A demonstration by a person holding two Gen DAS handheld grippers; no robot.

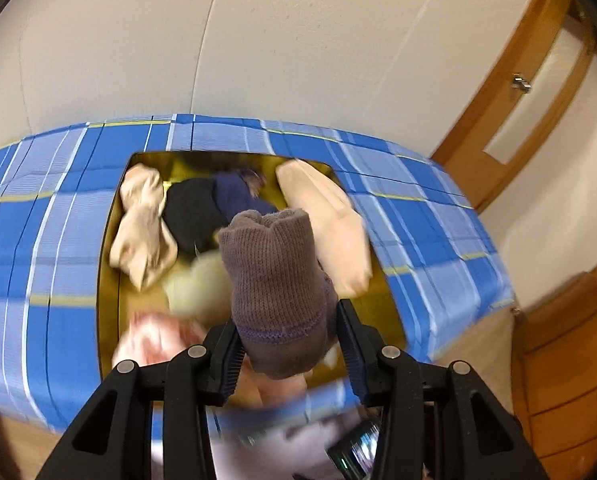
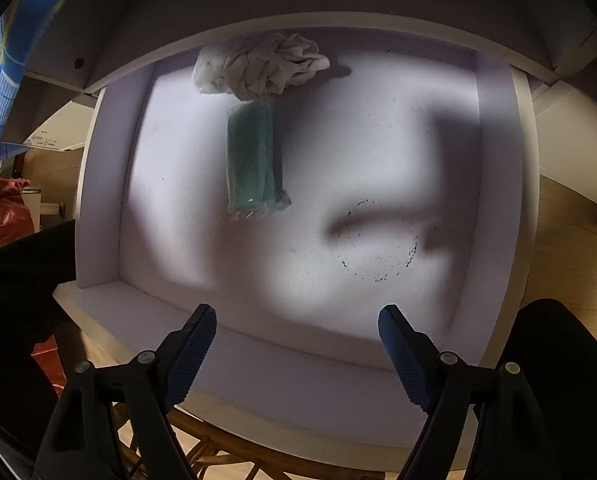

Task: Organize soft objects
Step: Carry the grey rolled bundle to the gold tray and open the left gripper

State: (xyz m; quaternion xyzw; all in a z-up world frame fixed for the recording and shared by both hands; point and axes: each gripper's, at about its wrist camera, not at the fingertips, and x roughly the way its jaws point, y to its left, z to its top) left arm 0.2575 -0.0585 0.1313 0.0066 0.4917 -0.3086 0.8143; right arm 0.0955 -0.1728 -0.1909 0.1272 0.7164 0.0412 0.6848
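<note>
Your left gripper (image 1: 290,344) clamps the sock (image 1: 276,280) above the tin (image 1: 110,240); right gripper (image 2: 298,340), spread empty, waits over the drawer (image 2: 502,200).

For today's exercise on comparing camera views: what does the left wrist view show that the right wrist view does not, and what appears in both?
Only the left wrist view: the left tongs shut on a brown knitted sock, above a gold tray holding beige socks and dark clothes, and a wooden door.

Only the right wrist view: the open, empty right tongs over a white drawer containing a green wrapped roll and a crumpled white cloth.

Both: the blue plaid cloth.
</note>
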